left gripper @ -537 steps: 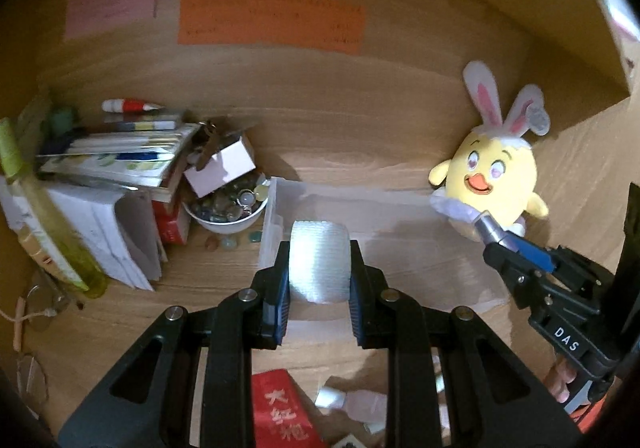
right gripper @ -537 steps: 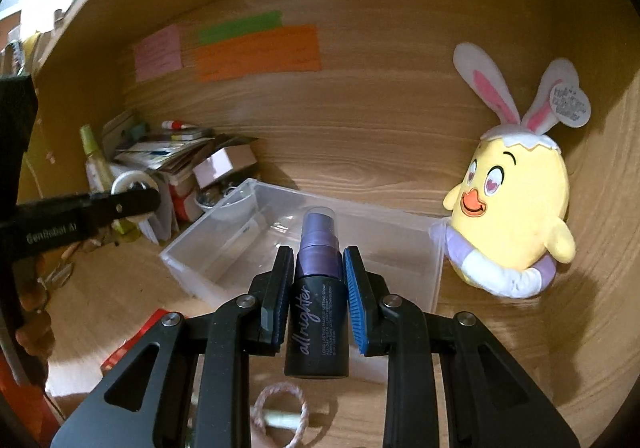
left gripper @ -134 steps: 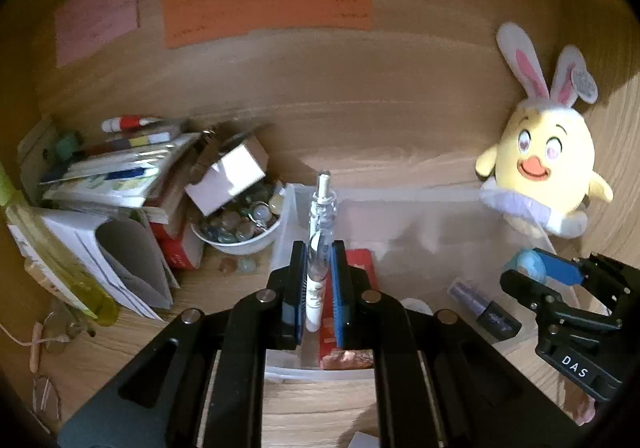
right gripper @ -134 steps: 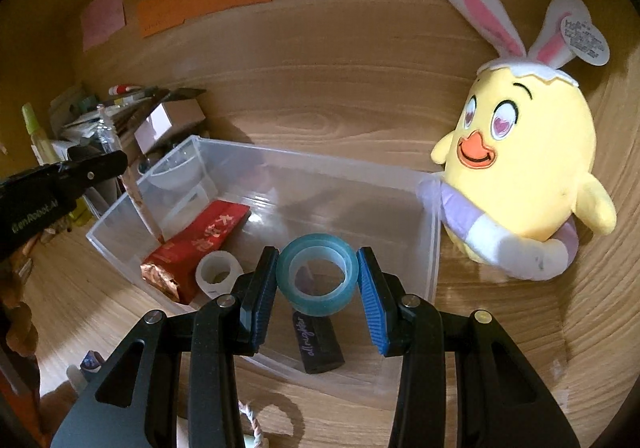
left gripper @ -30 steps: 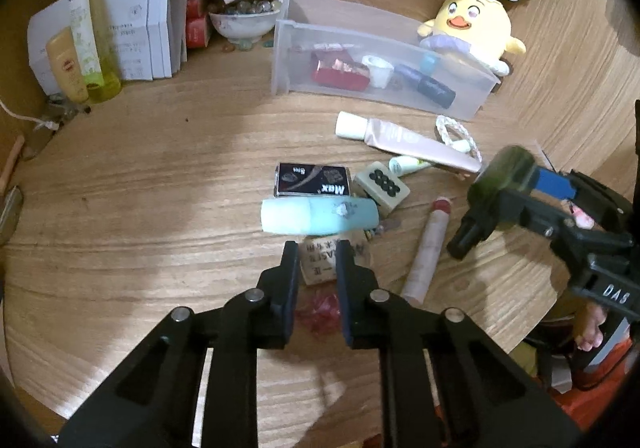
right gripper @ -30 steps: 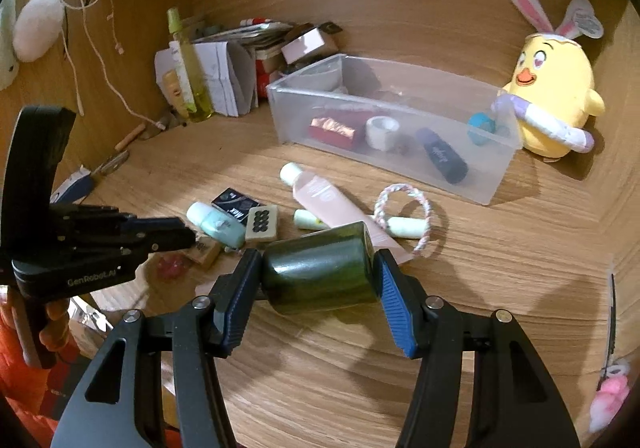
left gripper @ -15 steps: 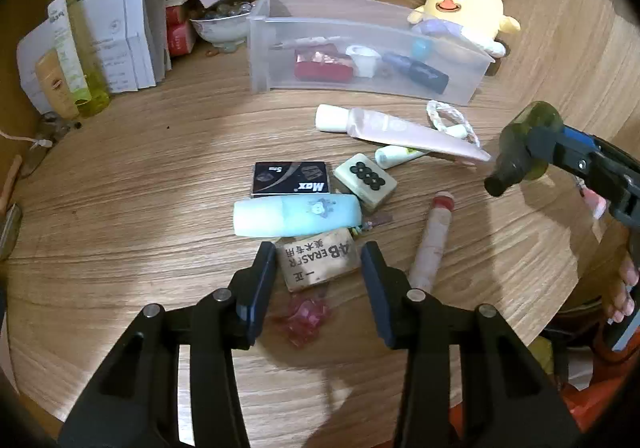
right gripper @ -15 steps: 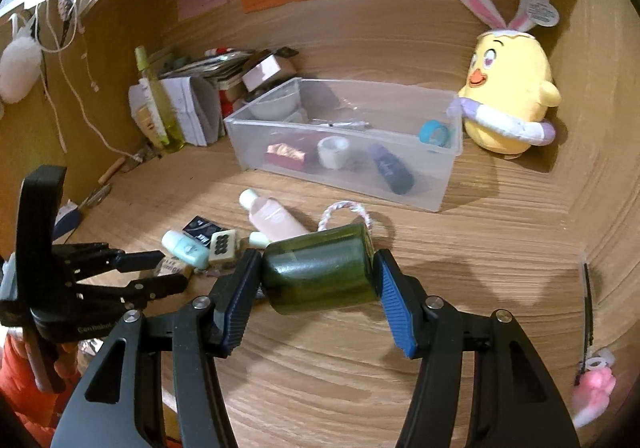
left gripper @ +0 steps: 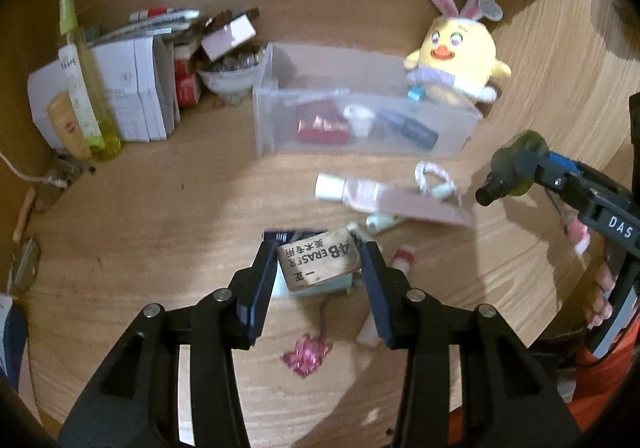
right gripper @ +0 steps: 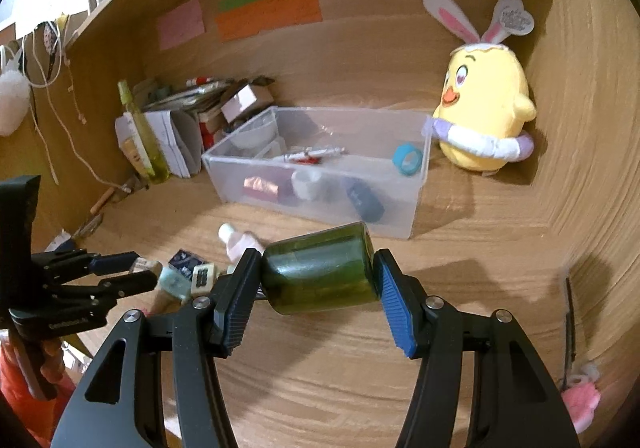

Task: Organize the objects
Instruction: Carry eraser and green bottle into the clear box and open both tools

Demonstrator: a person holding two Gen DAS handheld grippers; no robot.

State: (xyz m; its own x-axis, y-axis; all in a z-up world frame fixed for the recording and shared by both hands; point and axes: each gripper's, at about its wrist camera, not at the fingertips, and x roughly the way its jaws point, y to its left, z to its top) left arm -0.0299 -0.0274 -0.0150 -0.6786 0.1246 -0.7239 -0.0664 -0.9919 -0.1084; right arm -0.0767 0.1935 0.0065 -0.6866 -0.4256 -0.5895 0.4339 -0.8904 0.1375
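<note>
**Left wrist view: eraser clamped, bottle held beside it**

Left wrist view shows the left gripper point(left gripper: 318, 262) closed on a tan eraser point(left gripper: 318, 262) printed with "ERASER", one pad against each end, lifted clear of the wooden desk point(left gripper: 140, 248). Its jaws widened within the last second, and the eraser now sits gripped between them. Below it on the desk lie a pale blue tube point(left gripper: 280, 284), largely hidden, a black box point(left gripper: 280, 237) and a pink crumpled wrapper point(left gripper: 306, 358). Farther off rests a pink squeeze tube point(left gripper: 384, 200) beside a white cord loop point(left gripper: 434, 176).

Right wrist view shows the right gripper point(right gripper: 318, 274) clamped on a dark green bottle point(right gripper: 320, 268) held sideways, pads on its base and shoulder, above the desk. Behind it stands a clear plastic bin point(right gripper: 418, 184) containing a pen point(right gripper: 312, 156), a blue tape ring point(right gripper: 406, 160), a white tape roll point(right gripper: 306, 184), a red packet point(right gripper: 260, 186) and a dark spray bottle point(right gripper: 364, 202). A yellow plush chick point(right gripper: 484, 104) with rabbit ears sits just right of the bin. The left gripper appears at the left edge, well apart from the bottle.
</note>
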